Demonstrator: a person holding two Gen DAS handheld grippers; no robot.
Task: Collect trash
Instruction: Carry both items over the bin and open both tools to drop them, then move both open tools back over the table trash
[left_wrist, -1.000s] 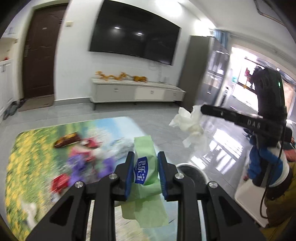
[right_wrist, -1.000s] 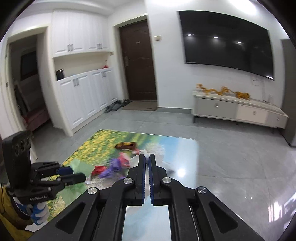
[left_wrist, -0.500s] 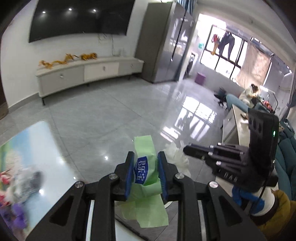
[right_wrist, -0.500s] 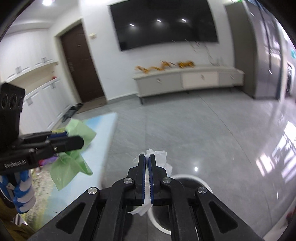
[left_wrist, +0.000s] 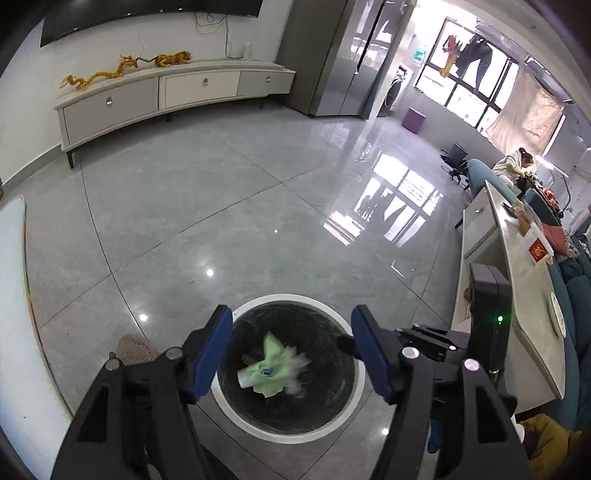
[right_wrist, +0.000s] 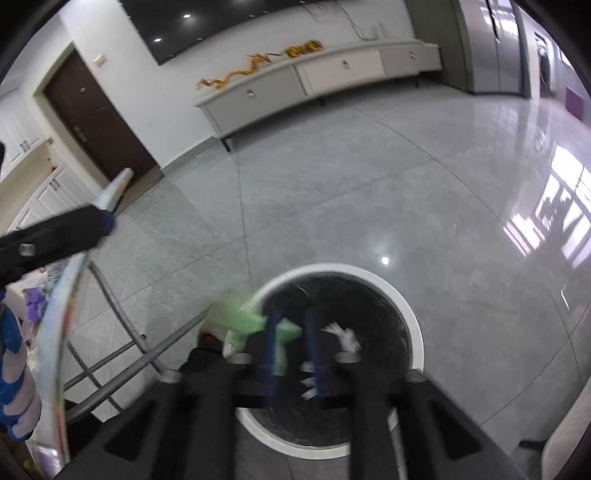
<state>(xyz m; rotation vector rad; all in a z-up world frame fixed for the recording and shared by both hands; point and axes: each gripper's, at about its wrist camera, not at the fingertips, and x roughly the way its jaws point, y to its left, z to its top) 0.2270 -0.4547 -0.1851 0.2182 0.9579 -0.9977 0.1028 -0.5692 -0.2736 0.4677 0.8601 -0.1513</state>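
Left tongs (left_wrist: 291, 350) hanging released above the white-rimmed bin (left_wrist: 255, 424), jaws just spreading, green wrapper (left_wrist: 269, 371) lying in the bin, right tongs (right_wrist: 290, 354) parting too, white tissue (right_wrist: 343, 338) dropping free beside them

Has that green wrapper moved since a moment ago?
Yes. The left gripper, jaws just opened, no longer pinches it; the green wrapper has dropped below them into the bin on the floor.
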